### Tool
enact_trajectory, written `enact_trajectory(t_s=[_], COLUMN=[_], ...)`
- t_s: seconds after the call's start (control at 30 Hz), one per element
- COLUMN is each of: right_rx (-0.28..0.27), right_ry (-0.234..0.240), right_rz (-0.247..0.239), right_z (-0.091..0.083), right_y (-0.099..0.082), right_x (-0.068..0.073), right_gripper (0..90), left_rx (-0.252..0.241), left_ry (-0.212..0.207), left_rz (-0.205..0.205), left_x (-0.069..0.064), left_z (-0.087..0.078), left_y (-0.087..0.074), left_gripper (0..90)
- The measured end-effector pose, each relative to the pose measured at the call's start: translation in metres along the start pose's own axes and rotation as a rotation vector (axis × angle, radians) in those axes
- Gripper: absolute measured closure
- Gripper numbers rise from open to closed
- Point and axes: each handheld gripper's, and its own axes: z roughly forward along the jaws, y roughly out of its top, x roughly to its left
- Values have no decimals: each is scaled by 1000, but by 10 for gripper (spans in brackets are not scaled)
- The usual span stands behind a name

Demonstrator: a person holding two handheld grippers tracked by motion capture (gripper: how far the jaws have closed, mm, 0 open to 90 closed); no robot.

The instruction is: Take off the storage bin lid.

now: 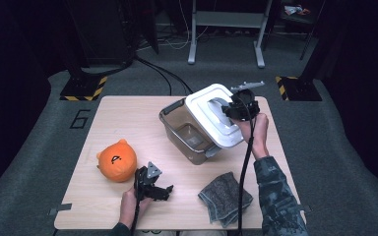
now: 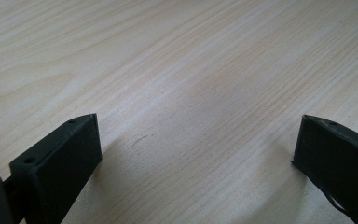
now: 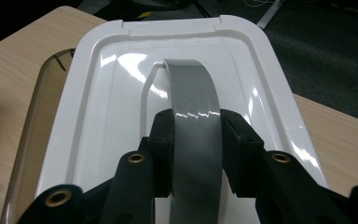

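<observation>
The right gripper [image 1: 232, 109] holds the white lid [image 1: 211, 114] by its handle – tipped, maybe resting on the box [image 1: 183, 132]. The left gripper [image 1: 158, 189] sits low by the orange toy [image 1: 117, 161].

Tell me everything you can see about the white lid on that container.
The white lid is glossy plastic, rectangular with rounded corners and a raised rim. A grey arched strap handle runs across its top. The right gripper is shut on that handle, holding the lid tilted over the clear container, leaving the container's left part uncovered. Whether the lid's edge rests on the container is unclear.
</observation>
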Motion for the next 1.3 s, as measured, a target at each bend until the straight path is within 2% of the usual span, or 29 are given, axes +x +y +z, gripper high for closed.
enact_trajectory(t_s=[0.33,0.7,0.93,1.3], right_rx=[-6,-14,-4,20], right_ry=[-47,-119,-163,-221], right_rz=[44,92,120,182], right_z=[-11,-20,-19,-9], right_y=[-9,-19,-27,-43], right_x=[-23,-47,-63,-80], right_gripper=[667,667,667,667], left_rx=[-2,-6,-7,-7], left_ry=[-2,2,3,5], left_rz=[0,-4,-2,-2], left_x=[0,0,0,0], left_z=[0,0,1,0], left_y=[0,0,0,0], left_gripper=[1,2,2,2])
